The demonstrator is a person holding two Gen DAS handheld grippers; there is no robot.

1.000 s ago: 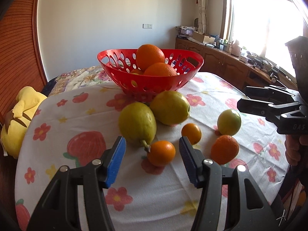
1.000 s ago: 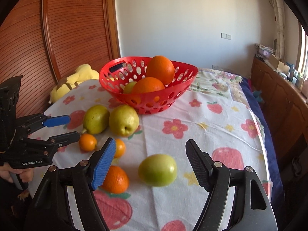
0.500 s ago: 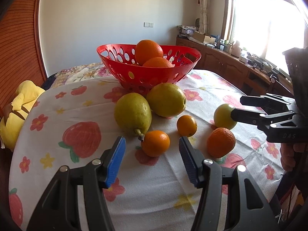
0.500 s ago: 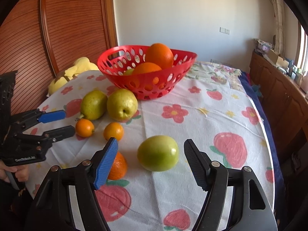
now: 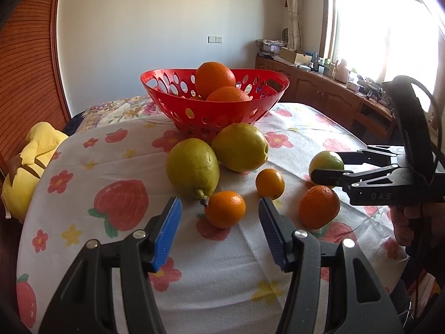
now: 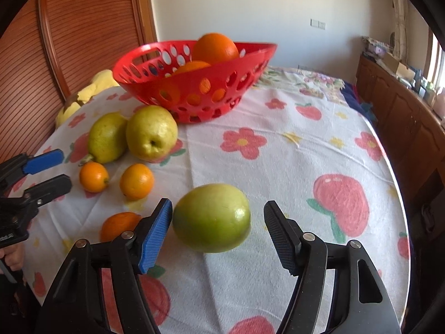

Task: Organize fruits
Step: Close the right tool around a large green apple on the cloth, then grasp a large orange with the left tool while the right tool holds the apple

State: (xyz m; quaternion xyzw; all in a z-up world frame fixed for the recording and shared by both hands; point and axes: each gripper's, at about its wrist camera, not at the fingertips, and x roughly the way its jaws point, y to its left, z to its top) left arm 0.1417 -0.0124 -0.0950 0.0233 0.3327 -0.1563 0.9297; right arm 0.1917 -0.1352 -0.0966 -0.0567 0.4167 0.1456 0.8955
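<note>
Green apple (image 6: 212, 217) between closing right tongs (image 6: 217, 229), unpinched | left tongs (image 5: 219, 229) released; its view alone shows window (image 5: 383, 30)

Left claw (image 5: 219, 232) with jaws apart above the floral desk (image 5: 83, 208) — a small orange (image 5: 225, 209) lies just ahead between them, untouched. Two pears (image 5: 193, 168) sit before the red basket (image 5: 214, 105) of oranges. At right, the right claw (image 5: 328, 167) flanks a green fruit (image 5: 324, 159).
</note>
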